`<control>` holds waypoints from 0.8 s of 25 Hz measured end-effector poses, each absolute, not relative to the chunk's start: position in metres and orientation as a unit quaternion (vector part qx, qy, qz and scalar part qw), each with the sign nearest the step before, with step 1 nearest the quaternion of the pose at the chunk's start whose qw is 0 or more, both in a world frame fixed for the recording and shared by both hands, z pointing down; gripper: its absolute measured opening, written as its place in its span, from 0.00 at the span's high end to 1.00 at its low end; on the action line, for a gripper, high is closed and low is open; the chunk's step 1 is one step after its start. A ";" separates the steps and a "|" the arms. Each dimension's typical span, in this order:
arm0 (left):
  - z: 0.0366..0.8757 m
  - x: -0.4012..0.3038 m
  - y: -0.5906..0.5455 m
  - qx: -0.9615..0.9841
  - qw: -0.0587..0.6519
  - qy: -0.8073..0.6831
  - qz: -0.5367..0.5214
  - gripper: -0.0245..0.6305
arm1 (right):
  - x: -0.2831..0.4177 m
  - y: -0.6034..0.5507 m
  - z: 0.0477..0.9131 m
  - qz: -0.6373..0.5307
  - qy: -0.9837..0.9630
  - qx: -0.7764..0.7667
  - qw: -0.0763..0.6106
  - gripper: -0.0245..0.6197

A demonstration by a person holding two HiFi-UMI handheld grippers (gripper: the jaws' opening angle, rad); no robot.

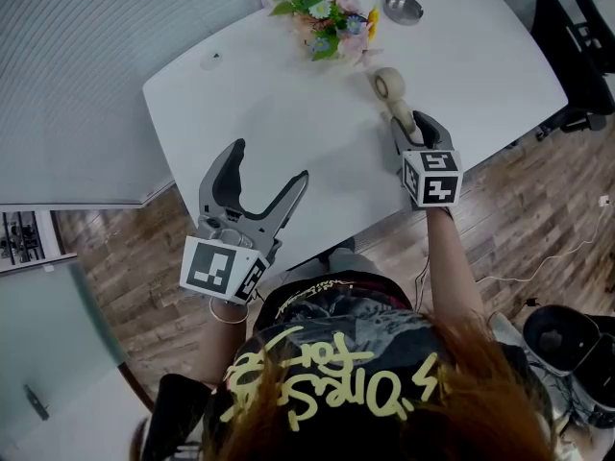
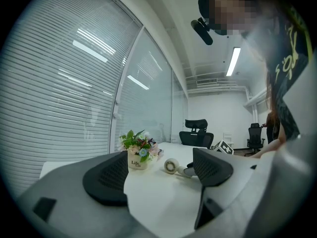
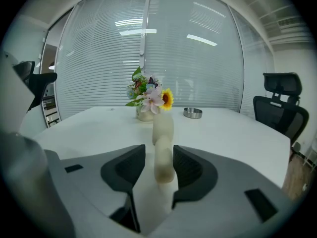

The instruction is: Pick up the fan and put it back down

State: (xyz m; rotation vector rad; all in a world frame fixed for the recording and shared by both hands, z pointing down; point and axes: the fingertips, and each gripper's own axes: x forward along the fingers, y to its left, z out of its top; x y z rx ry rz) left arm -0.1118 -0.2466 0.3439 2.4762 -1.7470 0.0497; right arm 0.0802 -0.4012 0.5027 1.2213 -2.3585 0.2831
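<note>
My right hand-held gripper (image 3: pixel 159 158) straddles the handle of the fan (image 3: pixel 163 133), which lies on the table (image 3: pixel 237 133). The jaws are half closed, with a gap at one pad. If I lift now, the smooth handle could slip out or the head could swing down. My left hand-held gripper (image 2: pixel 159 172) hangs open and empty.

My head camera looks steeply down from above onto the white table (image 1: pixel 288 113), taking in my left gripper (image 1: pixel 269 166) at the near left and my right gripper (image 1: pixel 408 128) at the near right. The camera on the left gripper sits low at the near edge and faces level across the tabletop toward the far right. The one on the right gripper sits very close behind the fan (image 1: pixel 389 86), tilted a little down and facing the far blinds (image 3: pixel 198 68). All three views share the fan and the flower pot (image 1: pixel 327 17) on the far side.
</note>
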 end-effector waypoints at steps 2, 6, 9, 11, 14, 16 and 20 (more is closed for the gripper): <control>0.342 -0.112 -0.246 0.817 0.053 -0.574 0.014 0.33 | 0.078 -0.398 0.496 0.095 -0.861 0.445 0.227 0.71; 0.337 -0.111 -0.243 0.819 0.047 -0.572 0.009 0.33 | 0.075 -0.389 0.476 0.080 -0.868 0.445 0.207 0.71; 0.332 -0.110 -0.242 0.820 0.040 -0.570 0.005 0.33 | 0.070 -0.380 0.452 0.061 -0.877 0.439 0.186 0.71; 0.329 -0.110 -0.241 0.821 0.037 -0.570 0.003 0.33 | 0.066 -0.374 0.437 0.048 -0.882 0.435 0.173 0.71; 0.324 -0.112 -0.240 0.821 0.032 -0.570 0.000 0.33 | 0.056 -0.364 0.415 0.033 -0.891 0.425 0.155 0.71; 0.320 -0.113 -0.240 0.821 0.030 -0.570 -0.004 0.33 | 0.051 -0.358 0.401 0.025 -0.897 0.418 0.140 0.71; 0.313 -0.114 -0.237 0.823 0.023 -0.568 -0.007 0.33 | 0.042 -0.344 0.371 0.014 -0.907 0.407 0.105 0.71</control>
